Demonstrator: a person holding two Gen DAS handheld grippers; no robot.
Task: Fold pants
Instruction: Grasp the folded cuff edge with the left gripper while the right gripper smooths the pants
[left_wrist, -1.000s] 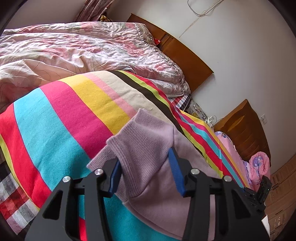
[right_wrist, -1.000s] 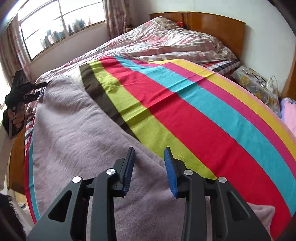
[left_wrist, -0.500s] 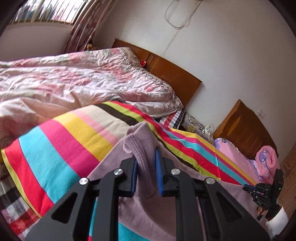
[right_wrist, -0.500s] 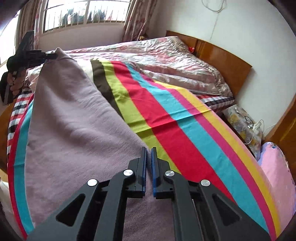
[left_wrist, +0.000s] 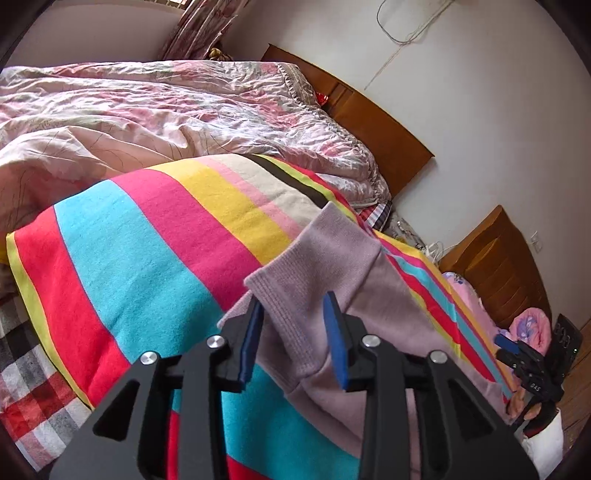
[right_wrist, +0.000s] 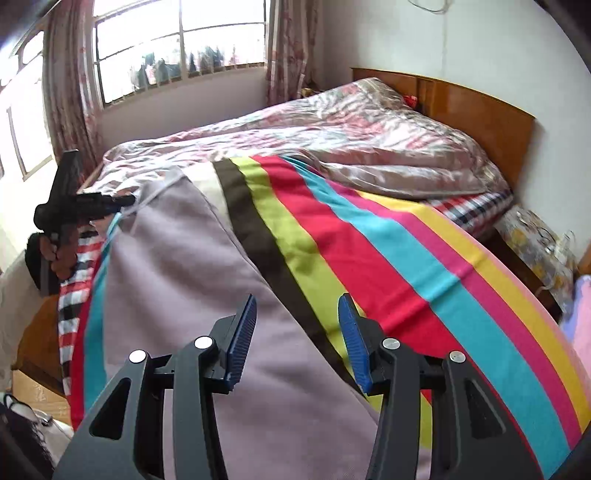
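- Left gripper (left_wrist: 293, 325): jaws opening vs half a sec ago, pads off the pants (left_wrist: 332, 280) cuff between them.
- Right gripper (right_wrist: 297, 332): was pressed shut, now opening above pants, gripping nothing.

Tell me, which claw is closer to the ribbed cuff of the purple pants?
Left. The left claw straddles the ribbed cuff, opening. The right claw hovers over the pants' other end.

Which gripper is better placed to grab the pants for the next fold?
Left, probably. The left gripper has the pants cuff between its opening jaws; the right gripper, also opening, hovers over flat fabric.
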